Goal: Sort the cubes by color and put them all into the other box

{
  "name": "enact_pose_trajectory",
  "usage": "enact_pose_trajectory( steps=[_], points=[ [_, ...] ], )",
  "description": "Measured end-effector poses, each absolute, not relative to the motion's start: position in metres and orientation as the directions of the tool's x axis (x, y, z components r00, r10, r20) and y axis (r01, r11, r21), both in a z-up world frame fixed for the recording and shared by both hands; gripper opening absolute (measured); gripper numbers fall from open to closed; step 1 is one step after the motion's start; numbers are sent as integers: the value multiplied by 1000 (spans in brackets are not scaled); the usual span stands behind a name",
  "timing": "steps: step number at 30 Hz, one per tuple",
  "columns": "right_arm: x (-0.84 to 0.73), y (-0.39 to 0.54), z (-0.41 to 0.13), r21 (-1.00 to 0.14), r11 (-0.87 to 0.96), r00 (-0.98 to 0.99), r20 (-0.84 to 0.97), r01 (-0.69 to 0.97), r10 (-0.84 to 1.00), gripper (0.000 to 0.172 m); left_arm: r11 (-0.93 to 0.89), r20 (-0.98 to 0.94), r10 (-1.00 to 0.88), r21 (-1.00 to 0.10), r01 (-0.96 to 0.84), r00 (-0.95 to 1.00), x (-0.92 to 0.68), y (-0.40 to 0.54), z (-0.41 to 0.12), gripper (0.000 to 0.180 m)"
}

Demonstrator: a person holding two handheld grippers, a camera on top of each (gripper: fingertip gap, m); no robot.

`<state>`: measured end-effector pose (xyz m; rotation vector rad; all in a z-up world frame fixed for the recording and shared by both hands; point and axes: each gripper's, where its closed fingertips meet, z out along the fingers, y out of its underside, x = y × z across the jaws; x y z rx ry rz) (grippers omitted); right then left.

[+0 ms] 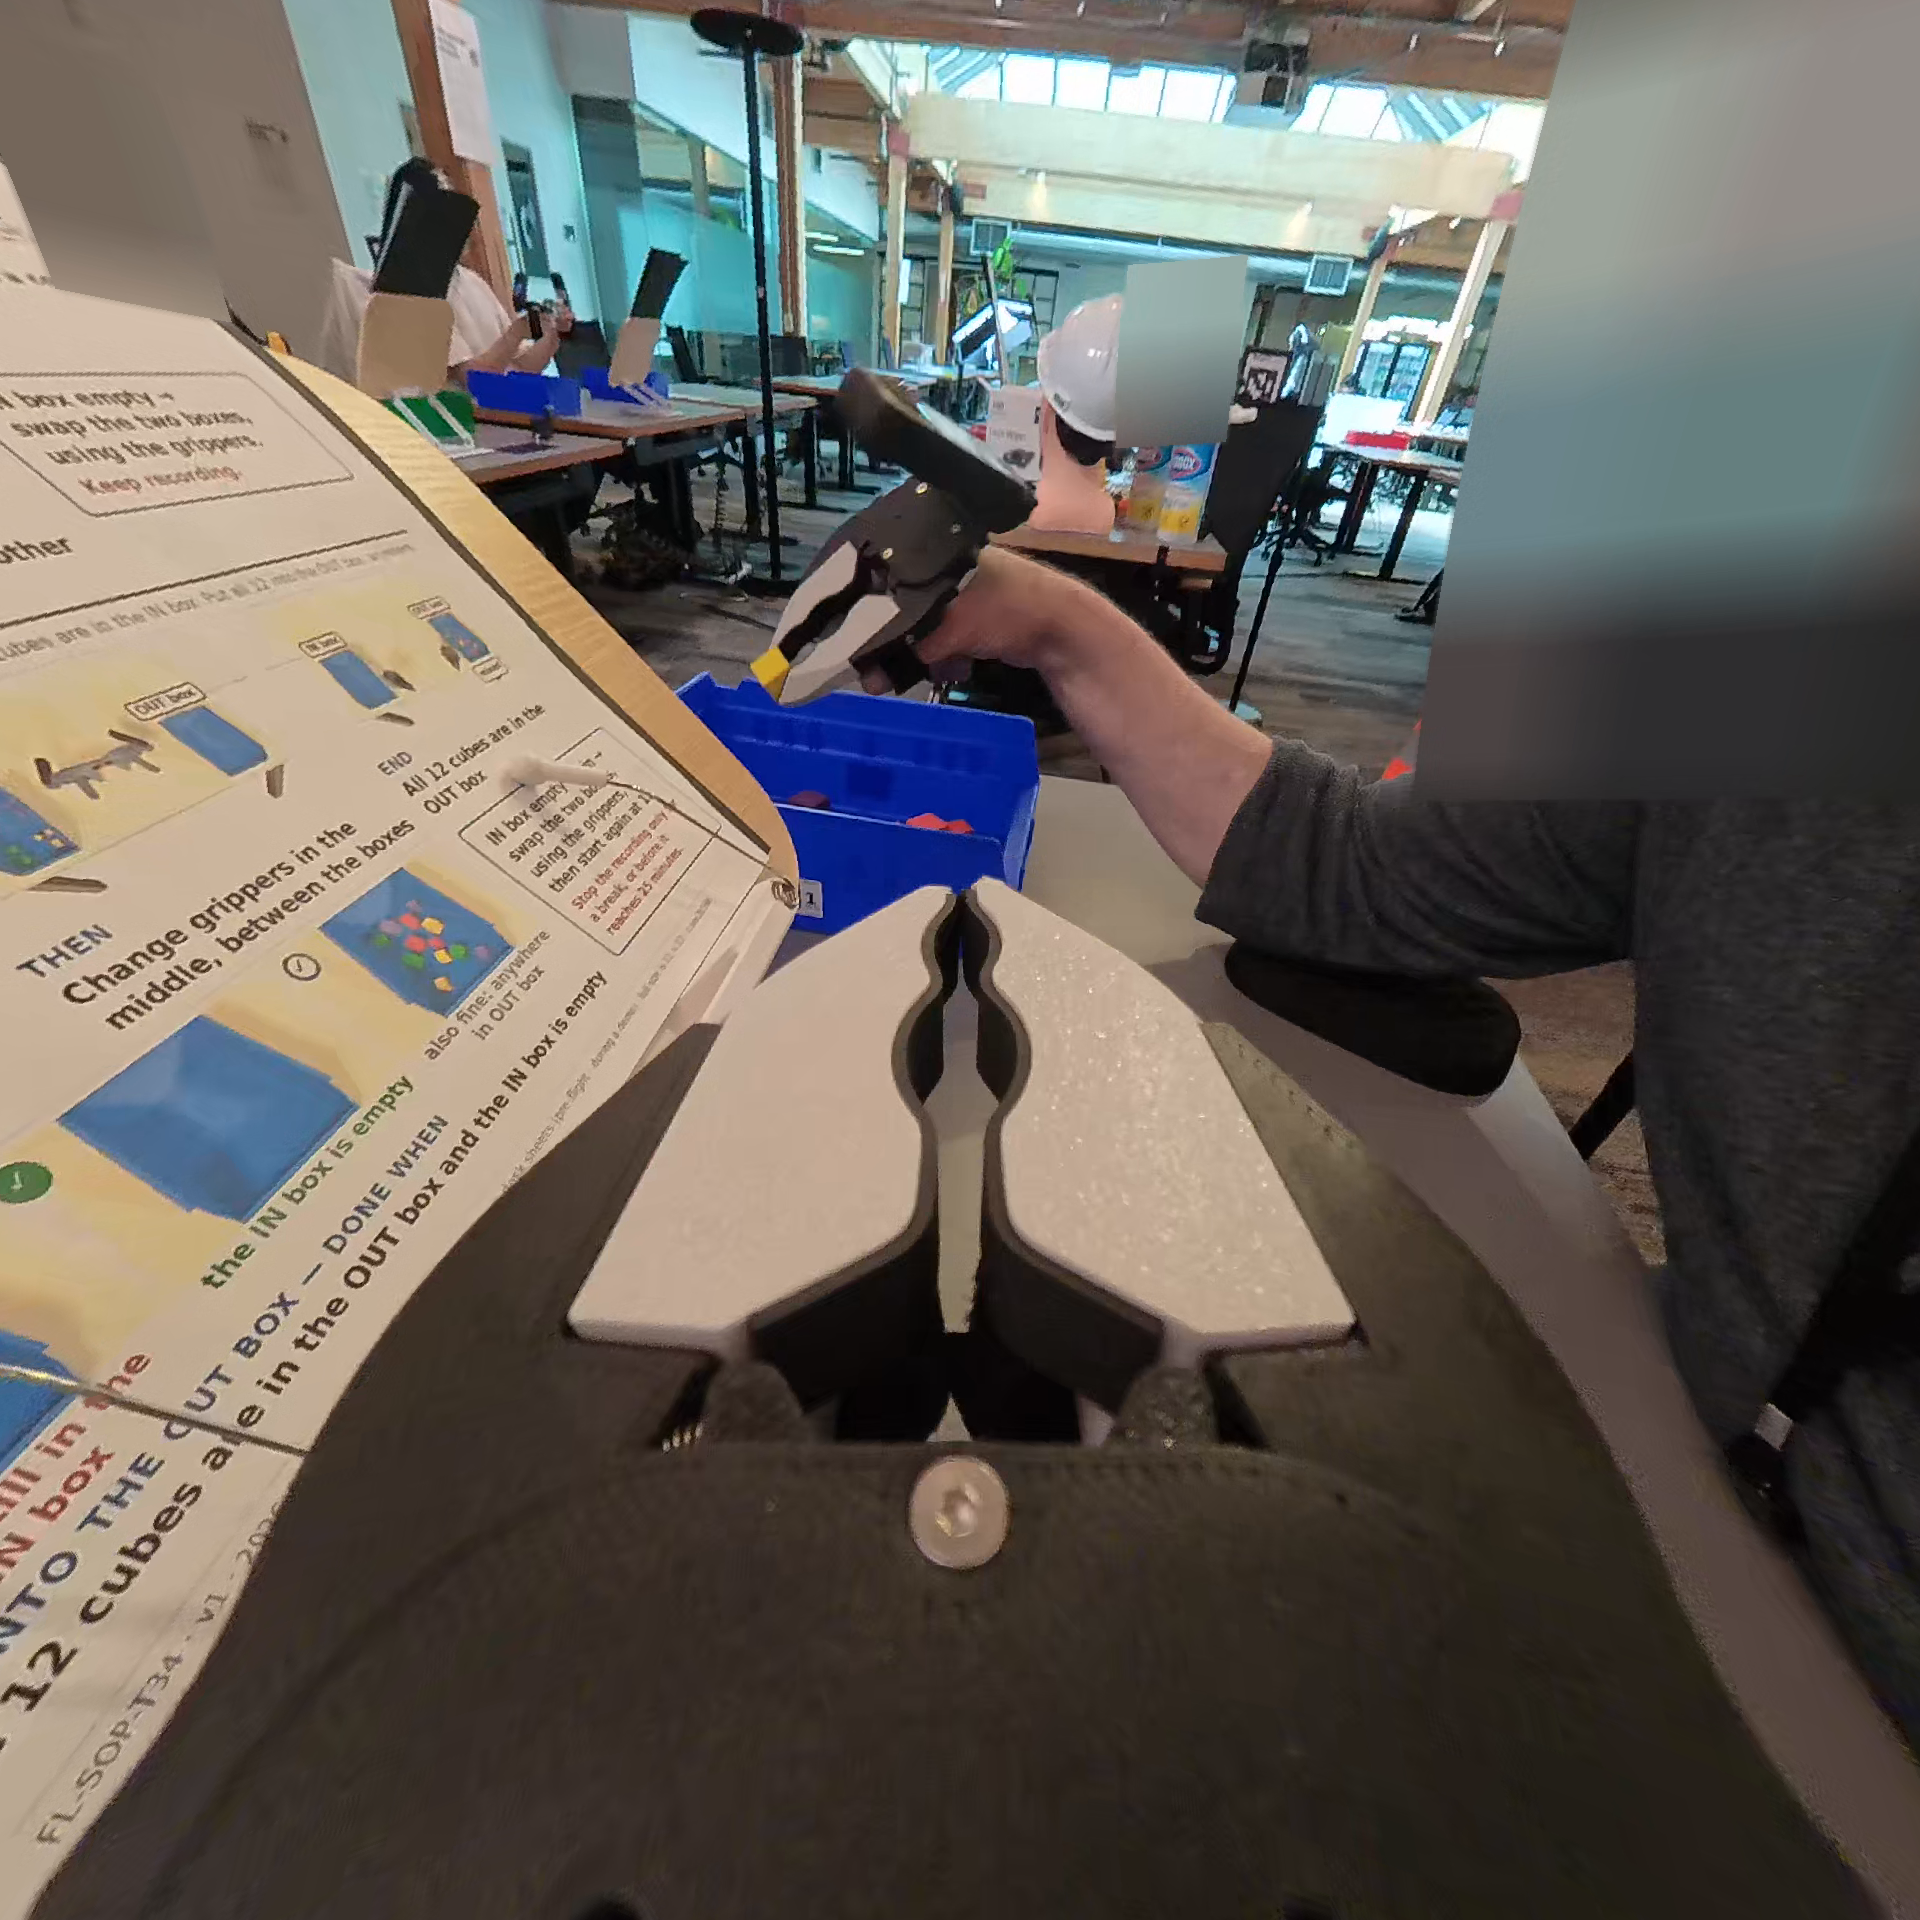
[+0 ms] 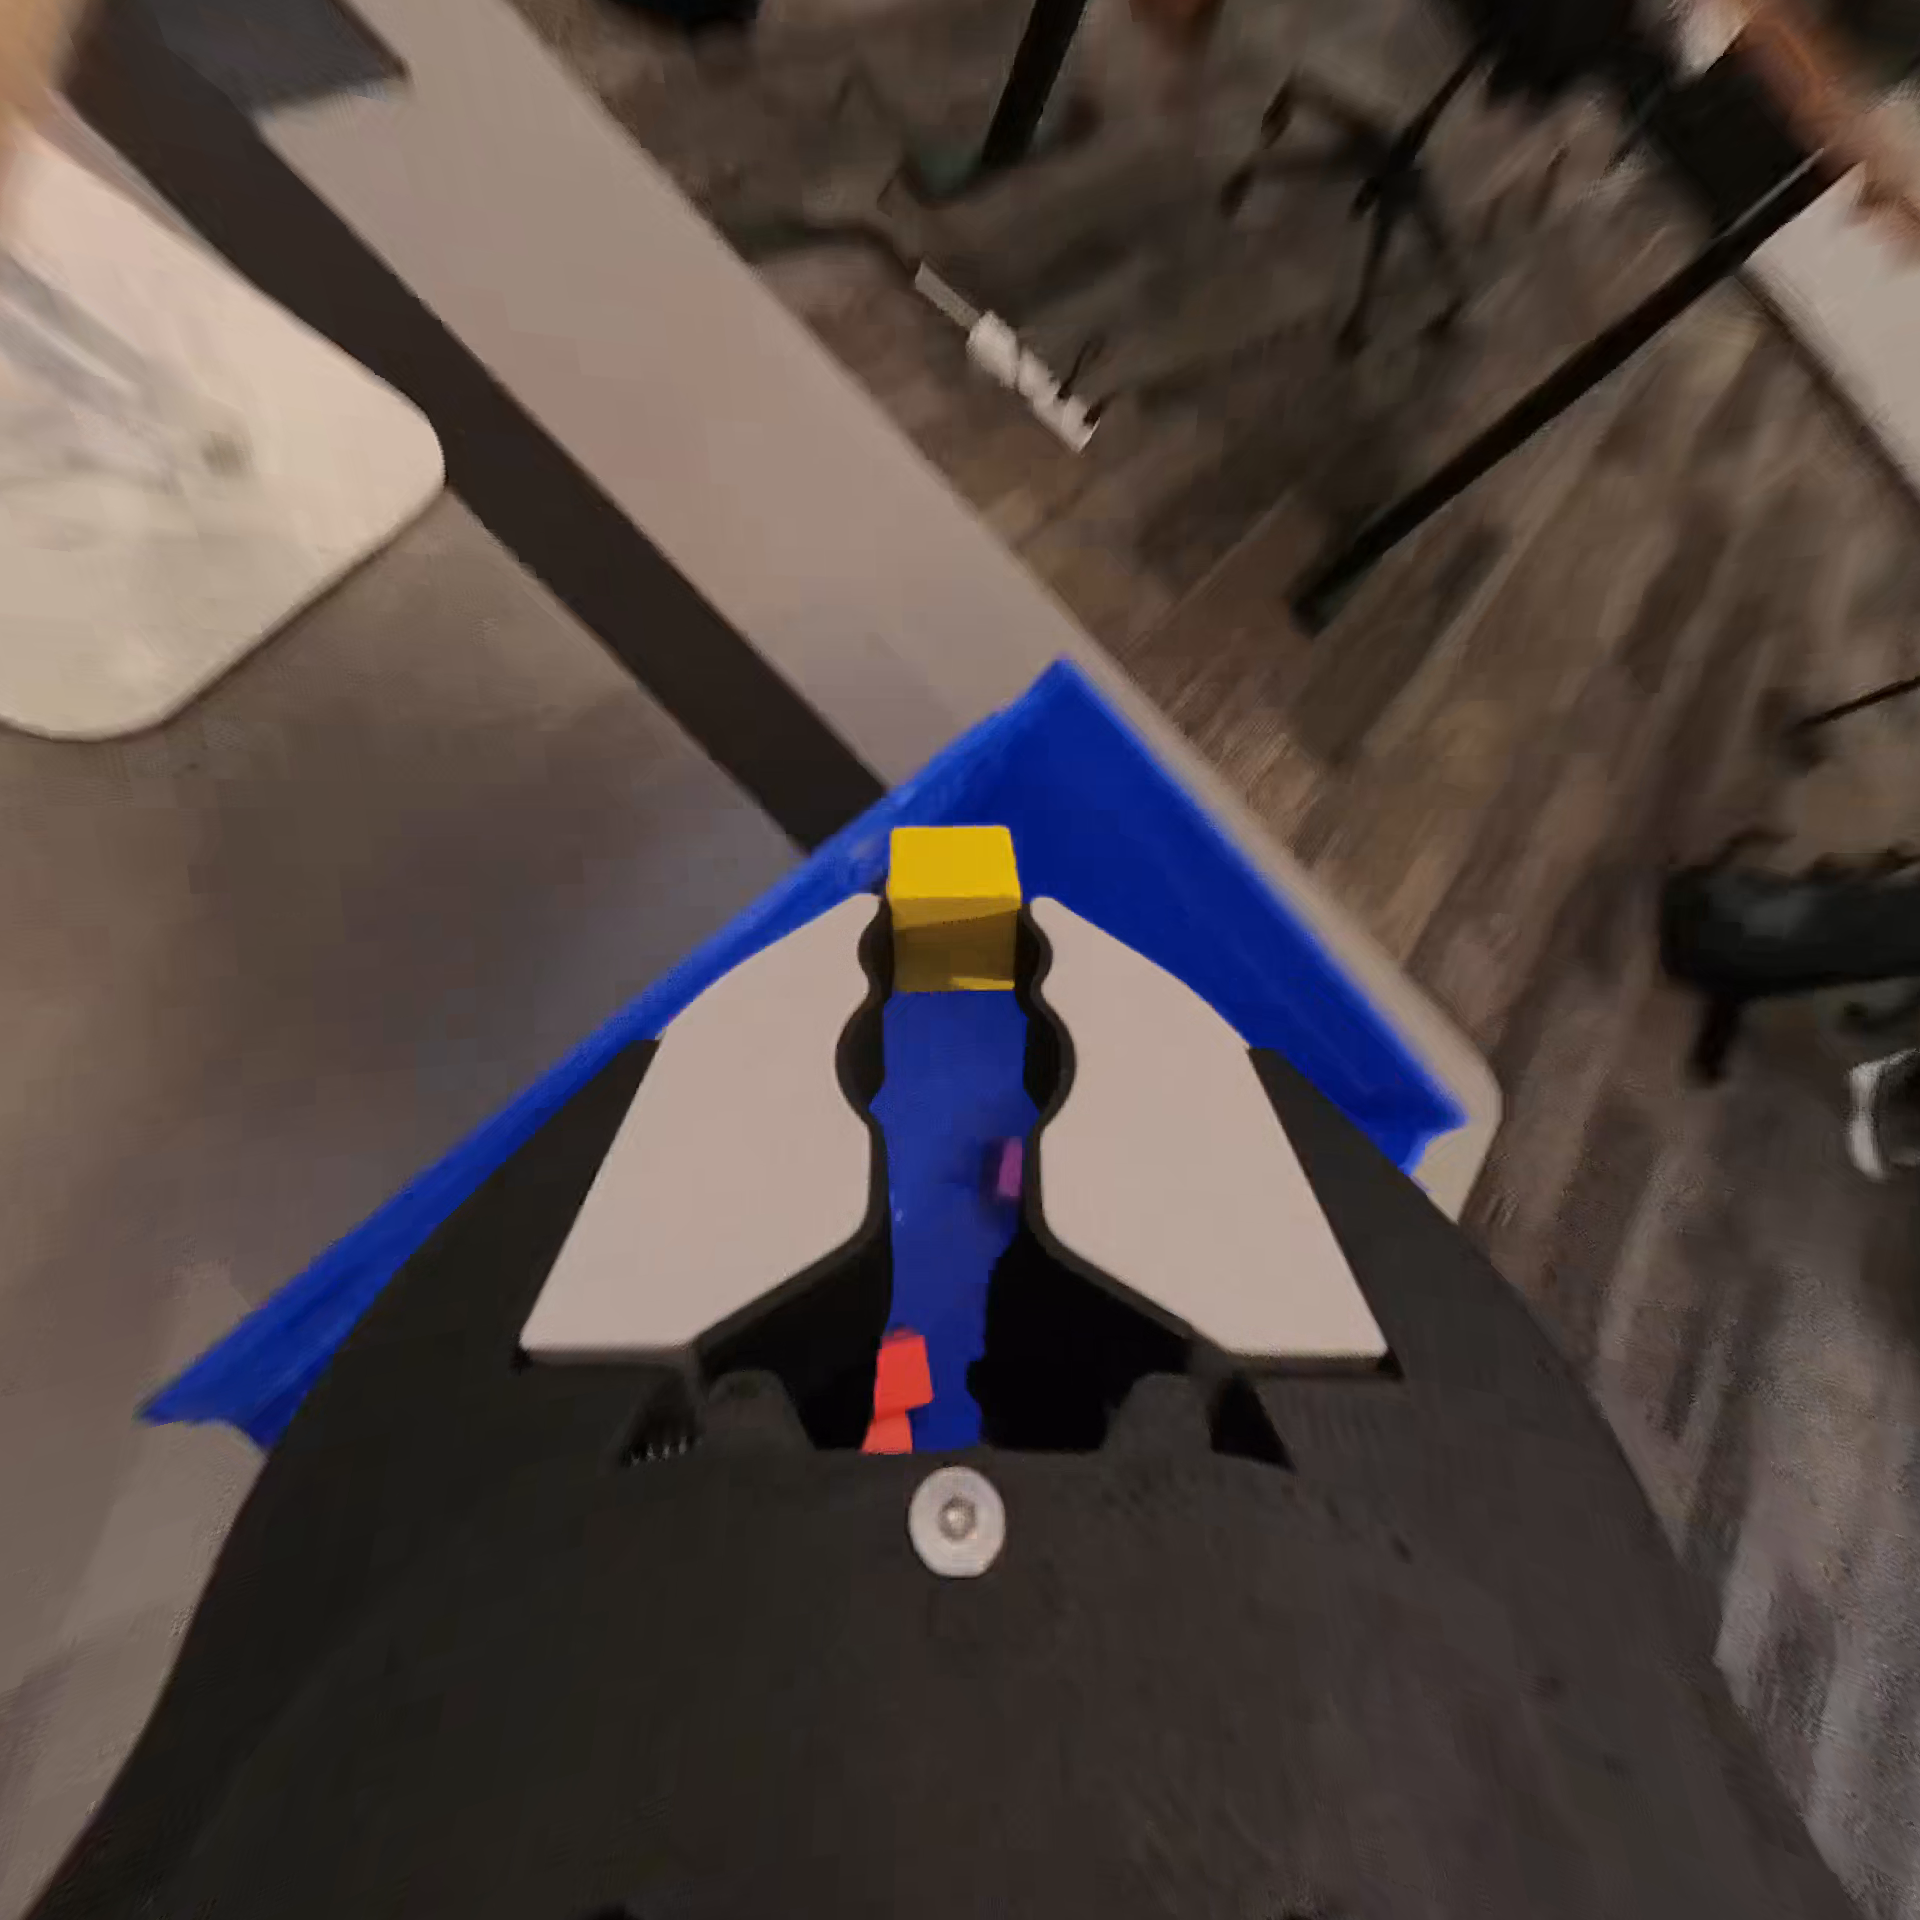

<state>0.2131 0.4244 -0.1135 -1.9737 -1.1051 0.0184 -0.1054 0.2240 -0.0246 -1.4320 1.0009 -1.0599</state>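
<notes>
Instruction sheet: a printed sheet on cardboard is propped at the far left, beside the left gripper.
Left gripper: it is clenched, fingertips met with nothing between them, raised over the counter.
Blue box: it is set on the counter beyond the left gripper; a purple cube and red cubes lie inside.
Right gripper: it is held over the blue box, grasping a yellow cube, both fingertips pressed on its sides.
Hand: the right gripper is carried by it.
</notes>
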Motion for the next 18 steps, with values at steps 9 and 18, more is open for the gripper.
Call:
enact_pose_trajectory(
  steps=[9, 18],
  points=[
    [220, 442, -238, -451, -489, 610, 172, 747, 773, 23, -103, 70, -952, -990, -97, 298, -104, 232, -39, 0],
    [218, 452, -278, -350, -534, 618, 200, 770, 760, 22, -86, 50, -952, -990, -109, 304, -104, 231, -37, 0]
  ],
)
